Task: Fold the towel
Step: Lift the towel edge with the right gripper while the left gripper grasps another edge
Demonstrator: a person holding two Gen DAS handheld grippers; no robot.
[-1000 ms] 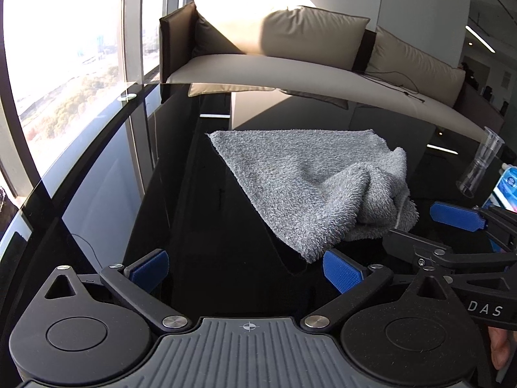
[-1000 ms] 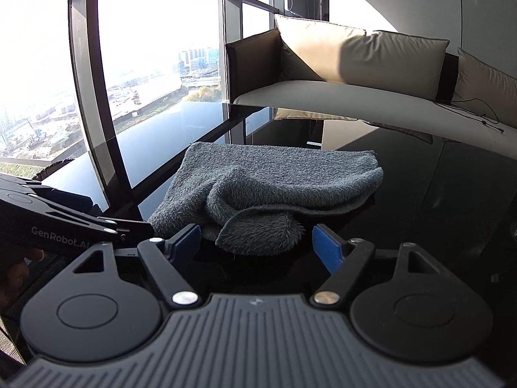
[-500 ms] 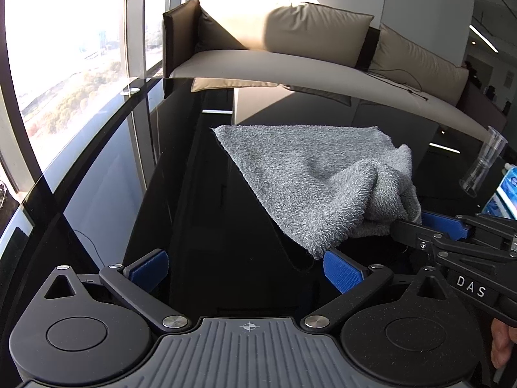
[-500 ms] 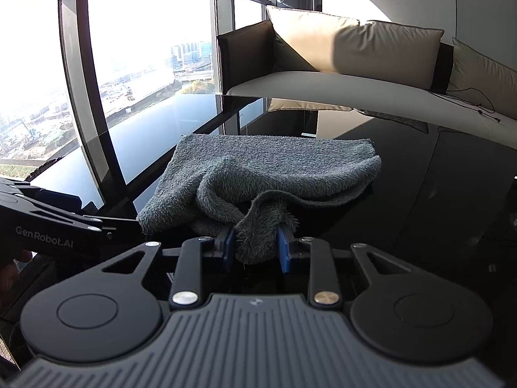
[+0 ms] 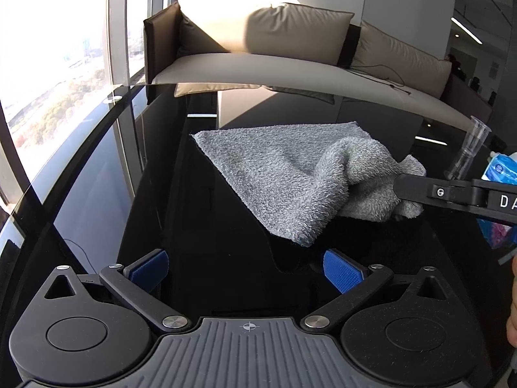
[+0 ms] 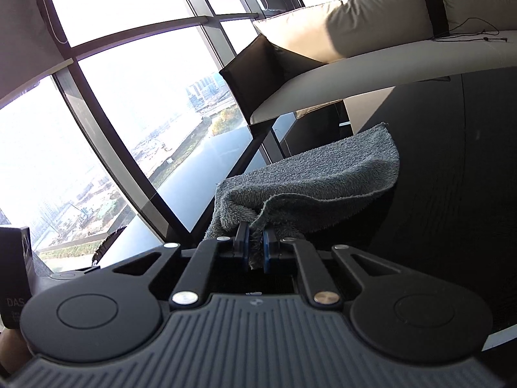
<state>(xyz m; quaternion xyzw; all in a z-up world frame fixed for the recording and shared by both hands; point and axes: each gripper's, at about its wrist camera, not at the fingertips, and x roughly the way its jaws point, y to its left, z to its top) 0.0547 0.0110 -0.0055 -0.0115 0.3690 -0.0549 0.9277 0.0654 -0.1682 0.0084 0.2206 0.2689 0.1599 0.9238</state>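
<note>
Hard daylight pours in through the windows (image 5: 48,64) on the left, blown out to white in both views. Sun strikes the sofa cushion (image 5: 258,26) in a bright diagonal patch, its right part in shade. The glossy black table (image 5: 226,226) mirrors sky and sofa. Straight frames bow strongly toward the edges. Both views are sharp, with dark corners.

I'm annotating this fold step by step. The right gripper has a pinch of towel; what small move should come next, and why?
Probably bring the left gripper forward to close on the near hanging corner of the towel. Its jaws stand wide open with that corner just ahead, by its right pad, while the right gripper is shut on a bunched edge, lifted off the black table. A second hold would let the cloth be spread.
</note>
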